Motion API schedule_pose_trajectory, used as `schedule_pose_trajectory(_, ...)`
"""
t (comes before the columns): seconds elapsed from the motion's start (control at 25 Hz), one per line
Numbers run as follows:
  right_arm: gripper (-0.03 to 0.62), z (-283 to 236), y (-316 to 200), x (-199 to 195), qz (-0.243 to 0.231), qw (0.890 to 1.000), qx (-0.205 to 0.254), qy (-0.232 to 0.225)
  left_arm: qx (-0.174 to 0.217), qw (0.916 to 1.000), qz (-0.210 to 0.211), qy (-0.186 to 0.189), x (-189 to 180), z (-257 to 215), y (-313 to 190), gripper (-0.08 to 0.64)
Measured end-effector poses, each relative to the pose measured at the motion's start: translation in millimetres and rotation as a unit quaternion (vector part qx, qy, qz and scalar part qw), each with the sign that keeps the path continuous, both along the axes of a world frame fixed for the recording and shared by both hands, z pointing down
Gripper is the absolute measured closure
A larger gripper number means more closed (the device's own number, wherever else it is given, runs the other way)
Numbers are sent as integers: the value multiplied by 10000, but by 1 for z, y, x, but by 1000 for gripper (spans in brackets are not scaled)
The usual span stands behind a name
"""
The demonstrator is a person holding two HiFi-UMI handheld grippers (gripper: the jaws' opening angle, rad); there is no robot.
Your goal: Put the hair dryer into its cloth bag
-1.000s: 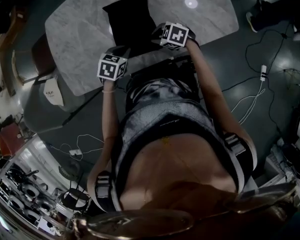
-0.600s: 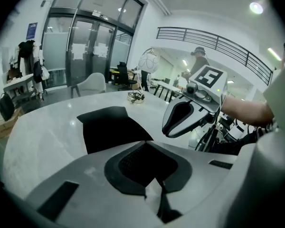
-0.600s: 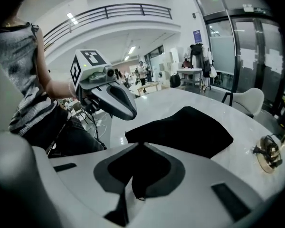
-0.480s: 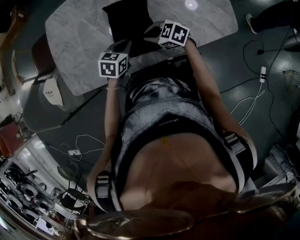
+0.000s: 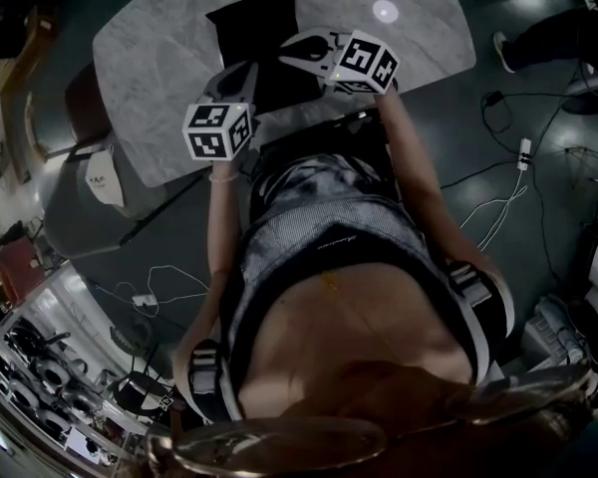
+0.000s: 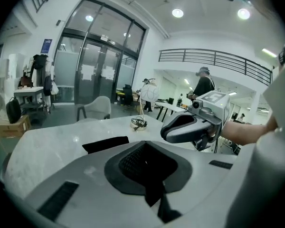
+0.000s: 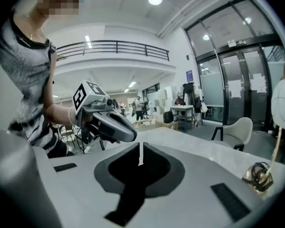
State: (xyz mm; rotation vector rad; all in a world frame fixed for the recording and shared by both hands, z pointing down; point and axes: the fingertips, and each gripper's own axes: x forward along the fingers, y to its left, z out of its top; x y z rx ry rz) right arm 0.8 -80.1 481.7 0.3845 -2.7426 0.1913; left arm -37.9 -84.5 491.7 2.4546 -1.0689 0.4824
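Marble table (image 5: 149, 58): carries the bag.
Cloth bag (image 5: 251, 28): lying flat, at 12 o'clock from both grippers.
Hair dryer: in no view.
Risk: closed jaws could miss the bag's mouth, so it never opens.
Left gripper (image 6: 143, 145): closed, tilted slightly downward.
Right gripper (image 7: 140, 147): nearly together with a hairline gap, nothing clearly held.

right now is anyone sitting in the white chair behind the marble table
No, in the left gripper view the white chair beyond the marble table shows a bare seat and backrest with nobody in it.
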Motion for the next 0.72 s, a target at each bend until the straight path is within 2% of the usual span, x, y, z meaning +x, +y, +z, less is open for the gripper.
schedule_pose_trajectory(0.28,515,-41,-6,7,210,9979,416,-453,565,9979,-241,213,4,-42,-8,552)
schedule_pose_trajectory(0.72,518,-81,-14,25,533,9912,838,-874,1134,9894,-735,526,9,-78,-16,552)
